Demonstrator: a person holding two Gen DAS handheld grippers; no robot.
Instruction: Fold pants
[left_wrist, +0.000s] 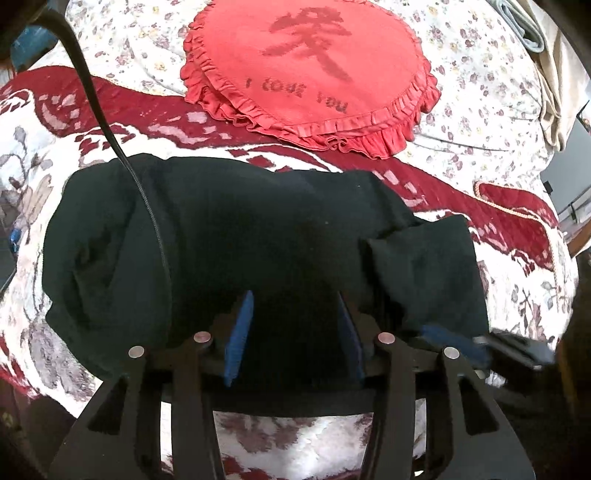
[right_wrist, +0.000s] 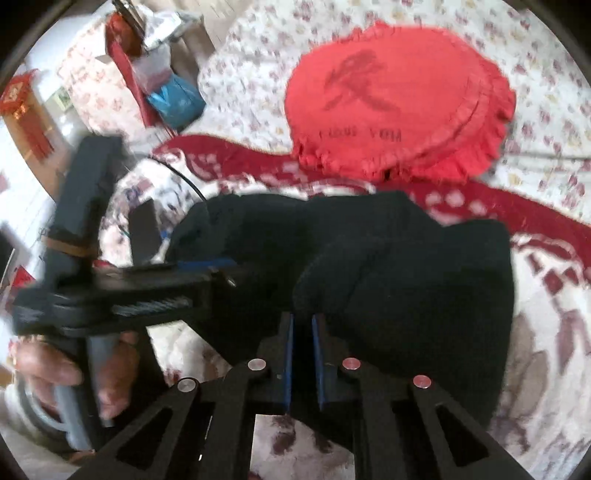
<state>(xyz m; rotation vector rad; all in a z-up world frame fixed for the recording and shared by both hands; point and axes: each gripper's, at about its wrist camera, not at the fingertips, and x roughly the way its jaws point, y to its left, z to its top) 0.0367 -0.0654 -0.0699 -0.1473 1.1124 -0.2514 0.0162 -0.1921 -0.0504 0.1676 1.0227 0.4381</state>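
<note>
The black pants (left_wrist: 229, 236) lie in a folded bundle across the bed, with a smaller flap at their right end. My left gripper (left_wrist: 295, 325) is open over the bundle's near edge, its blue pads wide apart and dark cloth showing between them. In the right wrist view, my right gripper (right_wrist: 303, 362) is shut on a raised fold of the pants (right_wrist: 424, 280) at their near edge, with only a thin strip of black cloth between the pads. A hand (right_wrist: 55, 373) holds the left tool's handle at the left.
A round red ruffled cushion (left_wrist: 306, 74) lies just beyond the pants on a floral sheet (left_wrist: 480, 92). A red and white patterned blanket (left_wrist: 44, 155) is under the pants. A black cable (left_wrist: 147, 206) hangs across their left part. Bags and clutter (right_wrist: 173, 99) stand off the bed's far left.
</note>
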